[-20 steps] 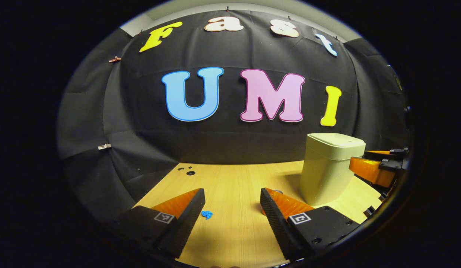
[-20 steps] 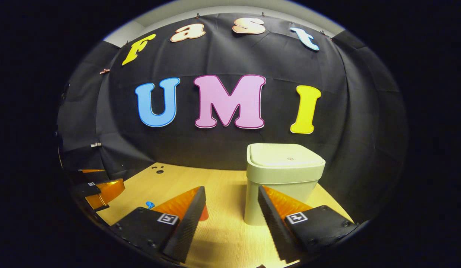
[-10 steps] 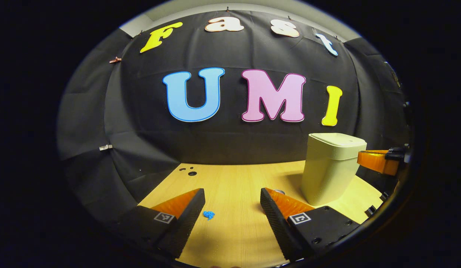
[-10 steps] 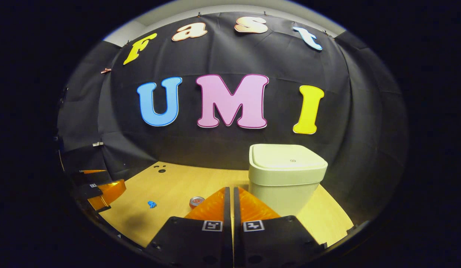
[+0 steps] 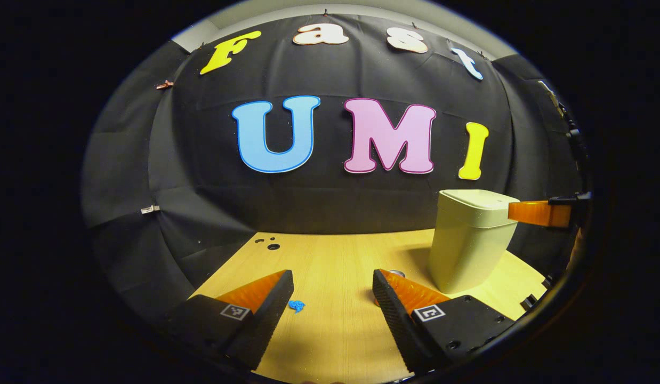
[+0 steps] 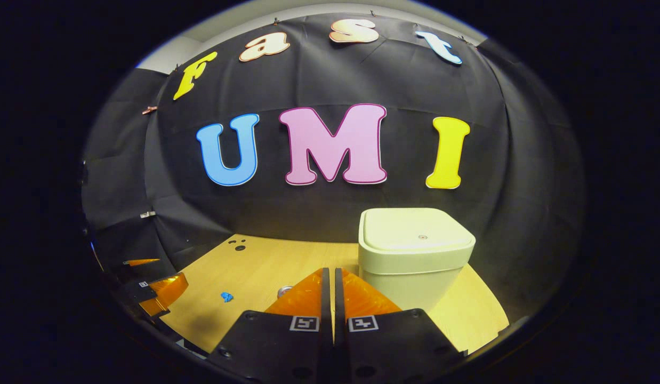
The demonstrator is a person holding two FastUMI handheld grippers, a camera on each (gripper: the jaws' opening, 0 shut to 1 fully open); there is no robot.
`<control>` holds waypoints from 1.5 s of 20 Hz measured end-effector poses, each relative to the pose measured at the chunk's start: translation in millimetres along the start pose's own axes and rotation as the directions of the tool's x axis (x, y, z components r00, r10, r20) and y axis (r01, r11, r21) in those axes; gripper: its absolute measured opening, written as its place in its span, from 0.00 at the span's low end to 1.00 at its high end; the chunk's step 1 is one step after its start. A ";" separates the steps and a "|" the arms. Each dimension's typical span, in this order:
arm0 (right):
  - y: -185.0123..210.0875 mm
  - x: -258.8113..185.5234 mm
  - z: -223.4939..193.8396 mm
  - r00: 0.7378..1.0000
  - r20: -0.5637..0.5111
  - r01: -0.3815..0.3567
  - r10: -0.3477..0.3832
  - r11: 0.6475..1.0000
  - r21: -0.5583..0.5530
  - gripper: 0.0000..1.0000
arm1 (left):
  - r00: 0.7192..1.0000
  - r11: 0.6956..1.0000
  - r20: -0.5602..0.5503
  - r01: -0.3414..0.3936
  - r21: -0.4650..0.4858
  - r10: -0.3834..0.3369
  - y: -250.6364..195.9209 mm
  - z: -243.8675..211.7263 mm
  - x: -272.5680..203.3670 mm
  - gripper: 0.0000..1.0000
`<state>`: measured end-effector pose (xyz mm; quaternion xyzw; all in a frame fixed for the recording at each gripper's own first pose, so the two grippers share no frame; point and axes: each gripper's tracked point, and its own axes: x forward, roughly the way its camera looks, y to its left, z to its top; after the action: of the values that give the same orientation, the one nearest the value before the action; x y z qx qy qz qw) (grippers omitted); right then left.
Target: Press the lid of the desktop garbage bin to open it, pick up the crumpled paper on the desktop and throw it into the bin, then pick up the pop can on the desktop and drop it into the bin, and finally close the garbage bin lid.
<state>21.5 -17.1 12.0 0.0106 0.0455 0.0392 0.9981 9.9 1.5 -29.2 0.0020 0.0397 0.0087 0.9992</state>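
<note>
The pale, boxy garbage bin (image 6: 415, 256) stands on my wooden worktop (image 5: 330, 261) near its right edge, its smooth lid (image 6: 415, 229) flat and shut, so I cannot see inside. My right claw (image 6: 330, 282) is pressed together on nothing, poised just in front of the bin. My left claw (image 5: 332, 288) is spread wide and empty above open worktop. The small crumpled paper (image 5: 296, 305) lies just beside its left finger; the pop can (image 6: 283, 291) sits left of the bin, mostly hidden
</note>
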 end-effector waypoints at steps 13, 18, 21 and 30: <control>-78.8 41.4 58.7 0.988 0.068 0.133 -0.135 0.991 0.030 0.05 | 0.998 0.998 -0.032 -0.054 -0.010 0.054 14.4 -9.4 6.3 0.95; -107.7 69.3 50.1 0.982 0.036 0.184 -0.184 0.983 0.000 0.05 | 0.996 0.997 -0.054 -0.071 -0.029 0.070 17.4 -12.9 9.6 0.96; -122.2 80.5 42.9 0.978 0.014 0.207 -0.207 0.978 0.002 0.05 | 0.995 0.997 -0.065 -0.073 -0.029 0.071 14.7 -17.4 11.5 0.96; -139.0 97.8 7.4 0.969 -0.079 0.233 -0.233 0.973 -0.010 0.05 | 0.993 0.997 -0.105 -0.065 -0.048 0.060 5.9 -28.3 15.6 0.96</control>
<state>130.1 -148.1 7.1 0.0033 0.0859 -0.0776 0.9933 23.0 7.8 -58.7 -0.0230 0.0911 0.0410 0.9947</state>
